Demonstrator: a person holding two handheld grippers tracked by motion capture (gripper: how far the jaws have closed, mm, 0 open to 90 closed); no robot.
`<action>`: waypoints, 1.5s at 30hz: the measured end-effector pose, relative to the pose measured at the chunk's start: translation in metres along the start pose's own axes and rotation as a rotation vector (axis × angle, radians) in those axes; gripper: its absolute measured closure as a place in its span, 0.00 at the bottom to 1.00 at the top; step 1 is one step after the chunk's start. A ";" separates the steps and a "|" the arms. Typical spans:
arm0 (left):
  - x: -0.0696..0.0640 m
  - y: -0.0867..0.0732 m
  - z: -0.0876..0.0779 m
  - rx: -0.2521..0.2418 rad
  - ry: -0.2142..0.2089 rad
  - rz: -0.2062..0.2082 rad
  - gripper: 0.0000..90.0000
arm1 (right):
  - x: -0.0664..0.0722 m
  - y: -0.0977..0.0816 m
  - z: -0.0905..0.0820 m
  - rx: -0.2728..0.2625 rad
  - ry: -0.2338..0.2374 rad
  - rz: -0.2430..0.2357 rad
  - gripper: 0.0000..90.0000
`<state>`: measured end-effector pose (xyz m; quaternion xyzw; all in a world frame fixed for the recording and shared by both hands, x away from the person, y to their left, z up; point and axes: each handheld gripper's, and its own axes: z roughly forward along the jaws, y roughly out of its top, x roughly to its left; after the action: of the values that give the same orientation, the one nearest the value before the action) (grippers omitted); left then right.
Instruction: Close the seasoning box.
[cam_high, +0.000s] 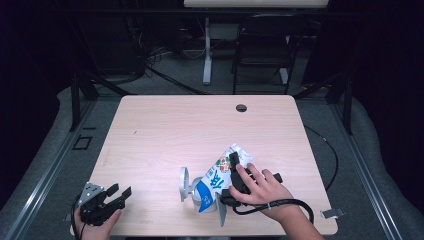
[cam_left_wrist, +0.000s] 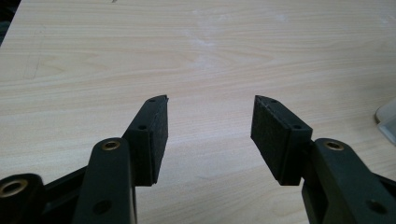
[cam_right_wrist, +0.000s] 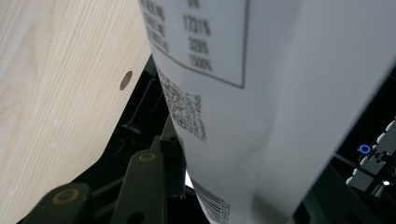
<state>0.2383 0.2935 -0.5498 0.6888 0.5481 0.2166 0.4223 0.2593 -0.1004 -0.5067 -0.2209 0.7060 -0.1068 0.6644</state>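
A white and blue milk carton (cam_high: 220, 177) leans tilted over the front middle of the wooden table (cam_high: 165, 130), gabled top toward the back right. My right gripper (cam_high: 229, 172) is shut on it, with a hand on the gripper's body. Its own view has the carton's white printed side (cam_right_wrist: 261, 93) close up, and the left pad (cam_right_wrist: 173, 158) presses against it; the other jaw is hidden behind the carton. A greyish cup-like thing (cam_high: 185, 186) sits by the carton's lower blue end. At the front left corner my left gripper (cam_high: 121, 190) (cam_left_wrist: 211, 100) stands open over bare wood.
A round cable hole (cam_high: 241, 108) lies near the table's back edge. A dark chair (cam_high: 262, 45) and a white post (cam_high: 207, 55) stand beyond the table. A small metal clip (cam_high: 332, 212) sits at the front right edge. A pale rim (cam_left_wrist: 387, 121) shows at the left gripper view's right edge.
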 end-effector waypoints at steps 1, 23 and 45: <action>0.000 0.000 0.000 0.000 0.000 -0.001 0.52 | 0.000 0.000 0.000 -0.001 0.000 0.002 0.69; 0.000 0.000 0.000 0.000 0.000 0.001 0.52 | -0.002 0.001 -0.002 0.017 0.019 0.021 0.70; 0.000 0.000 0.001 0.001 0.000 0.001 0.52 | 0.001 -0.002 -0.003 -0.002 0.056 0.103 0.71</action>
<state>0.2384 0.2932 -0.5503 0.6893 0.5479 0.2164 0.4218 0.2571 -0.1027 -0.5060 -0.1819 0.7347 -0.0779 0.6488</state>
